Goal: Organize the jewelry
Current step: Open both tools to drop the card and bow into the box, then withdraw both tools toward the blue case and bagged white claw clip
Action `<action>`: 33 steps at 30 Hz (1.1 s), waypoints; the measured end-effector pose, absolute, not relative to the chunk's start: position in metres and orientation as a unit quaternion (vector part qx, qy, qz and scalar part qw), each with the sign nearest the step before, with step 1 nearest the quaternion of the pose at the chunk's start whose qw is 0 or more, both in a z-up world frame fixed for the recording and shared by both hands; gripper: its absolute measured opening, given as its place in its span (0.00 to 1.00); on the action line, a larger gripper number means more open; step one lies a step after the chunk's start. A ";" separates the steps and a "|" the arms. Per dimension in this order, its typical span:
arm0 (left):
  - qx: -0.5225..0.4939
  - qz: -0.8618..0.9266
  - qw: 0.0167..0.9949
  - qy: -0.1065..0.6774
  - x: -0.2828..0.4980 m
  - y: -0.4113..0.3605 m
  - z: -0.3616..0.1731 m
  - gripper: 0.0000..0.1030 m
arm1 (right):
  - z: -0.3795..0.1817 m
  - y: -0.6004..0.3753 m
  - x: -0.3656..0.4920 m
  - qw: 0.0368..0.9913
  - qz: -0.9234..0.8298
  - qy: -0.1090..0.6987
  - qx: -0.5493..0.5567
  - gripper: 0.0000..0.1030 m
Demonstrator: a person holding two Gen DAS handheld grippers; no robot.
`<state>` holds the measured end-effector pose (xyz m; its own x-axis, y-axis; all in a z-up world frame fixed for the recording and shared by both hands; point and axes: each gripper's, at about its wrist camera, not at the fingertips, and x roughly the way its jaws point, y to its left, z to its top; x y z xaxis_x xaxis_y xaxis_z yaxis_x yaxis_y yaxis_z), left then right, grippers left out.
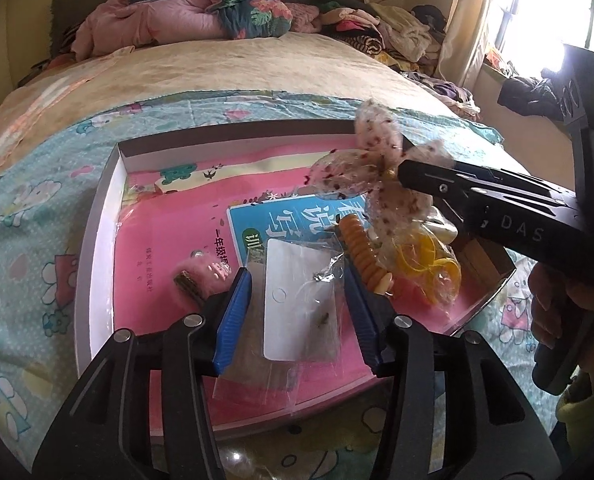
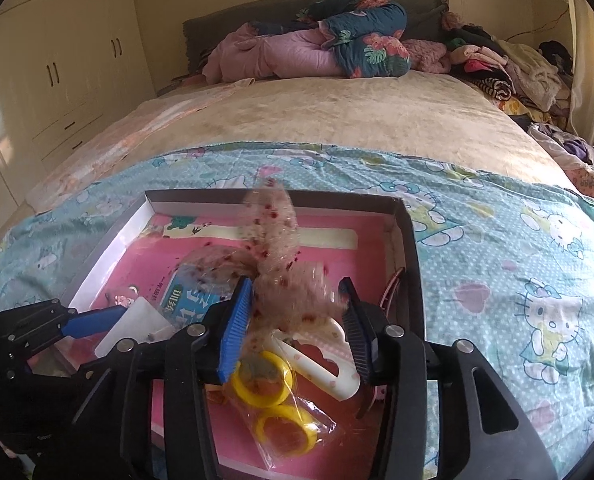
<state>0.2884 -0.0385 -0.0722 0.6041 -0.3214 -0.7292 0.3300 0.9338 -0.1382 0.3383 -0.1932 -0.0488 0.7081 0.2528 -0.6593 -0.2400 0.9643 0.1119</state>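
Box (image 2: pixel 411 248) holds pink book (image 2: pixel 337 276), yellow rings (image 2: pixel 263 378), white clip (image 2: pixel 337 360), spotted bow (image 2: pixel 277 232).

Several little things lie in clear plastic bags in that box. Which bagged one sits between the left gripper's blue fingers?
The bag with the white card, in the left gripper. The other bag, holding yellow rings, lies by the right gripper.

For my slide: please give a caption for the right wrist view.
Right gripper open around a sheer bow above a shallow box.

The tray's (image 2: pixel 411 248) far left corner lies bare, while hair ties (image 2: pixel 275 400) and a speckled bow (image 2: pixel 281 264) crowd its near right corner.
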 end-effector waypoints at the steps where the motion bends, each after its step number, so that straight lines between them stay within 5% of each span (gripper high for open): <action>1: 0.005 -0.181 0.896 0.405 0.287 -0.038 -0.072 0.39 | -0.047 -0.195 0.336 0.925 0.133 0.356 0.010 0.46; 15: -0.002 -0.174 0.913 0.370 0.264 -0.031 -0.043 0.61 | -0.009 -0.222 0.277 0.949 0.110 0.295 0.033 0.81; 21: -0.002 -0.166 0.924 0.345 0.247 -0.027 -0.027 0.81 | 0.004 -0.228 0.250 0.954 0.112 0.276 0.037 0.86; 33: -0.016 -0.136 0.941 0.310 0.212 -0.008 -0.009 0.89 | 0.018 -0.222 0.209 0.958 0.124 0.254 0.038 0.89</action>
<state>0.2124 -0.0078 -0.0088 0.7706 -0.2661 -0.5791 0.2464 0.9624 -0.1142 0.2086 -0.2223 0.0176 0.8398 0.2576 -0.4779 -0.2191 0.9662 0.1359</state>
